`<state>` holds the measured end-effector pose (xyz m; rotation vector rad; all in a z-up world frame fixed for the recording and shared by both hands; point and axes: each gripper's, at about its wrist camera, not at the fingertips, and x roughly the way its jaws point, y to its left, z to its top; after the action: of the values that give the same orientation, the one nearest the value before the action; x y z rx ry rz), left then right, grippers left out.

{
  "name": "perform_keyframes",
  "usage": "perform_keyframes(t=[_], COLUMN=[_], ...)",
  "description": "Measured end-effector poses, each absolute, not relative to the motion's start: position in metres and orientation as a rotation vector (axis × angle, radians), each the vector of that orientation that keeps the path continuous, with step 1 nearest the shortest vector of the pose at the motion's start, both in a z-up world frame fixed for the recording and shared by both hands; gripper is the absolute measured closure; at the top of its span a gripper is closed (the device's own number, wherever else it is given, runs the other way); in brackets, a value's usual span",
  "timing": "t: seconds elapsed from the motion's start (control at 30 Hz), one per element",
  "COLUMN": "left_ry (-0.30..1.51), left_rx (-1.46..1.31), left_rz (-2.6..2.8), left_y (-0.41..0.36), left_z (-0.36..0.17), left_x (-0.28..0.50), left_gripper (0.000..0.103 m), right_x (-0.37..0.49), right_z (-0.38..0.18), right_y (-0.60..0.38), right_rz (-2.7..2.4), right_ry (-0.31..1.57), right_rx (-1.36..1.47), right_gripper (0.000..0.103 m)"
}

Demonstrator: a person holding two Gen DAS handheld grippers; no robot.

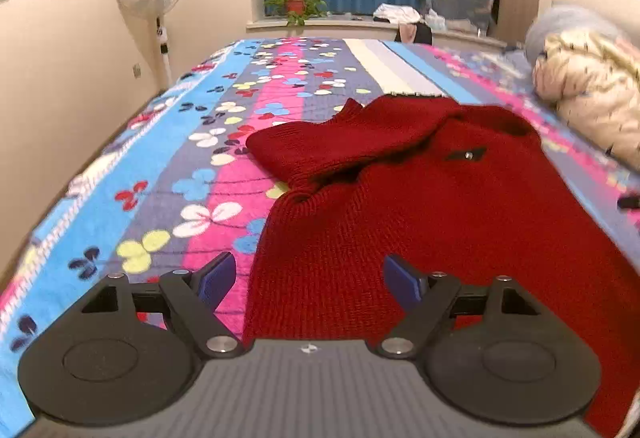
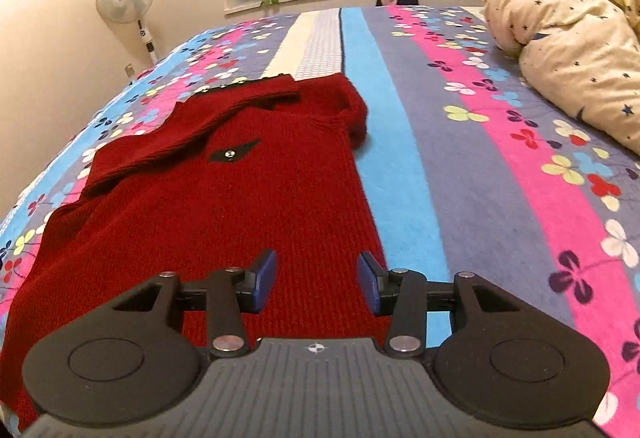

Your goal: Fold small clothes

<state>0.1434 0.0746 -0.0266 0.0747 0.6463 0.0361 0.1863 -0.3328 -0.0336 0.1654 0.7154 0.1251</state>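
Both grippers hang empty over the bed, the left gripper spread wide and the right gripper about half open, with the red sweater lying flat just ahead of and below each.

Dark red knit sweater on a bedspread striped blue, pink and grey (clover flowers throughout); star-dotted cream quilt at two o'clock.

Bedspread right of sweater open; rumpled quilt blocks far right.
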Motion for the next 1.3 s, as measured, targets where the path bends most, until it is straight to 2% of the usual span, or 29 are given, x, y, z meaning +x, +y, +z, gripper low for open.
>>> perform_keyframes(t=[0.23,0.4,0.47,0.57,0.63,0.73,1.1,1.13,1.17,1.2,1.27,1.3], left_ry=[0.649,0.664,0.676,0.704,0.731,0.758,0.809,0.803,0.801,0.808,0.820,0.809], left_rx=[0.179,0.194,0.205,0.203,0.220,0.282,0.508,0.511,0.518,0.532,0.535,0.533], left_rz=[0.023,0.056,0.079,0.102,0.112,0.128,0.133,0.131,0.125,0.116,0.093,0.099], left_y=[0.046,0.011,-0.007,-0.031,-0.047,-0.070,-0.111,-0.110,-0.109,-0.105,-0.093,-0.083], left_z=[-0.028,-0.025,-0.026,-0.030,-0.037,-0.053,-0.115,-0.116,-0.116,-0.116,-0.111,-0.105], left_x=[0.176,0.234,0.263,0.305,0.333,0.374,0.469,0.473,0.476,0.481,0.485,0.485], left_gripper=[0.018,0.018,0.017,0.017,0.015,0.007,0.007,0.012,0.028,0.039,0.079,0.085], right_x=[0.208,0.227,0.236,0.248,0.255,0.262,0.288,0.290,0.293,0.294,0.298,0.301], right_z=[-0.030,-0.036,-0.038,-0.041,-0.042,-0.039,-0.039,-0.040,-0.040,-0.042,-0.046,-0.050], right_y=[-0.317,-0.307,-0.305,-0.307,-0.309,-0.310,-0.306,-0.306,-0.306,-0.305,-0.304,-0.303], right_rz=[0.132,0.099,0.097,0.093,0.094,0.105,0.130,0.132,0.133,0.134,0.133,0.133], right_ry=[0.704,0.743,0.765,0.797,0.816,0.824,0.853,0.853,0.855,0.859,0.880,0.901], right_rx=[0.152,0.128,0.138,0.157,0.174,0.194,0.212,0.214,0.214,0.212,0.202,0.191], right_gripper=[0.057,0.059,0.072,0.080,0.081,0.080,0.080,0.080,0.080,0.080,0.080,0.080])
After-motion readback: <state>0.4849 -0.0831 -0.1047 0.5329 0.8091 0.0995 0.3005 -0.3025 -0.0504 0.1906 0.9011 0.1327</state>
